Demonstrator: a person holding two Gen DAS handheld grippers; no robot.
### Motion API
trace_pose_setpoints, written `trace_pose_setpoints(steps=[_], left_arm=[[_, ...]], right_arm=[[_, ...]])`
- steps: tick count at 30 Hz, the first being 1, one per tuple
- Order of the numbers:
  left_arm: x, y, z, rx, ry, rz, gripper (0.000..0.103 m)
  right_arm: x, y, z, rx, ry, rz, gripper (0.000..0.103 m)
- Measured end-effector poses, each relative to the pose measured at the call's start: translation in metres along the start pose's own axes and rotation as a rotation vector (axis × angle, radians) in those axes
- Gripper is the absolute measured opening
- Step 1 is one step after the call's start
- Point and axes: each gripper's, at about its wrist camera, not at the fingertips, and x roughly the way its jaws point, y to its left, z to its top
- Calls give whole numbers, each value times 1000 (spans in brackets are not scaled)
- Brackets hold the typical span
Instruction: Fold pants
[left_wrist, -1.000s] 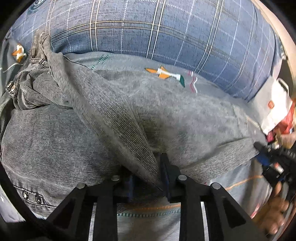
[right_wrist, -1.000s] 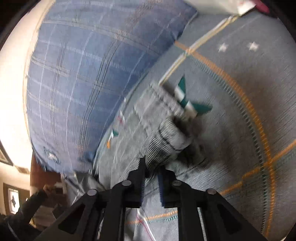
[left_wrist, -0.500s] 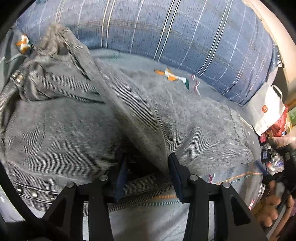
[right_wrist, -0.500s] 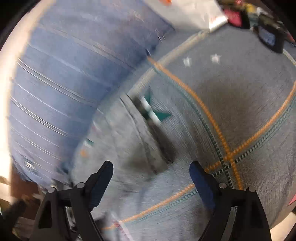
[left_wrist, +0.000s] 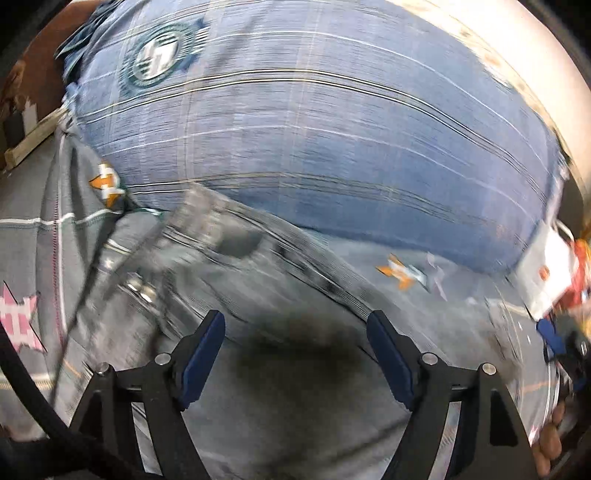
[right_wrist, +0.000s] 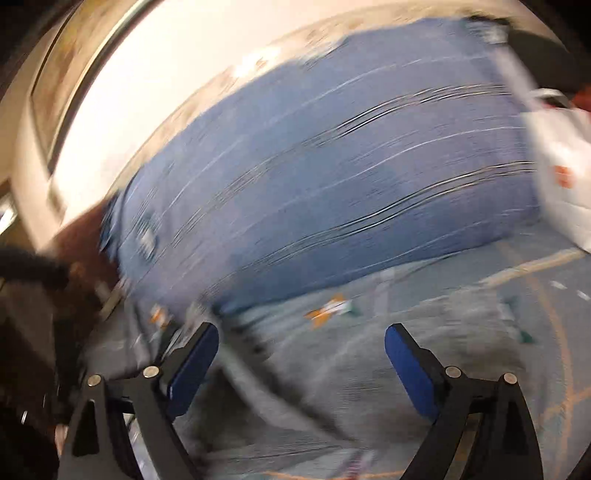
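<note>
The grey corduroy pants (left_wrist: 280, 302) lie on a grey patterned bedsheet (left_wrist: 33, 236), folded over, with the studded waistband to the left. My left gripper (left_wrist: 295, 350) is open and empty, its blue pads just above the pants. My right gripper (right_wrist: 299, 363) is open and empty too, above the pants (right_wrist: 325, 398). Both views are blurred by motion. The right gripper also shows at the right edge of the left wrist view (left_wrist: 554, 339).
A big blue plaid pillow (left_wrist: 314, 140) lies along the far side behind the pants and also fills the right wrist view (right_wrist: 314, 192). A white bag (left_wrist: 546, 273) with red items sits at the right. A pale wall rises behind.
Both grippers have let go of the pants and opened wide. Both have pulled back and tilted up, so the pillow fills more of each view. The pants lie flatter.
</note>
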Motion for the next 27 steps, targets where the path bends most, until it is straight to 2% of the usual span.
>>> trace_pose_setpoints(steps=[2, 3, 5, 8, 9, 11, 12, 14, 15, 16, 17, 18, 21, 23, 25, 27], left_arm=[[6, 23, 8, -35, -32, 7, 79], [4, 43, 8, -85, -56, 31, 79], [6, 71, 10, -172, -35, 50, 79], [12, 100, 16, -256, 22, -19, 79], [16, 109, 17, -281, 41, -19, 79], [24, 117, 15, -308, 87, -16, 79], [27, 120, 13, -327, 114, -29, 79], [34, 123, 8, -363, 161, -65, 79], [37, 125, 7, -377, 177, -91, 79], [38, 124, 5, -380, 187, -102, 79], [37, 123, 5, -381, 191, -110, 79], [32, 123, 4, -382, 184, -110, 79], [23, 123, 6, -385, 143, -108, 79], [14, 124, 7, -391, 111, -114, 79], [5, 120, 9, -382, 88, -126, 79], [-1, 116, 9, -367, 78, -146, 79]], right_arm=[[31, 22, 12, -44, 104, 77, 93], [52, 37, 19, -79, 173, 135, 93], [98, 63, 28, -130, 302, 202, 92], [170, 96, 31, -170, 457, 209, 87], [194, 105, 31, -193, 501, 197, 82], [245, 119, 26, -225, 589, 150, 77], [264, 119, 20, -222, 615, 121, 68], [294, 116, 11, -233, 668, 71, 59], [302, 115, 8, -241, 678, 58, 46], [311, 115, 4, -234, 694, 56, 27], [316, 115, 0, -219, 719, 71, 15], [313, 118, -3, -209, 725, 78, 12], [279, 141, -9, -309, 643, 96, 11], [241, 160, -17, -375, 580, 134, 11], [216, 174, -32, -460, 532, 110, 11], [198, 180, -49, -501, 519, 129, 11]])
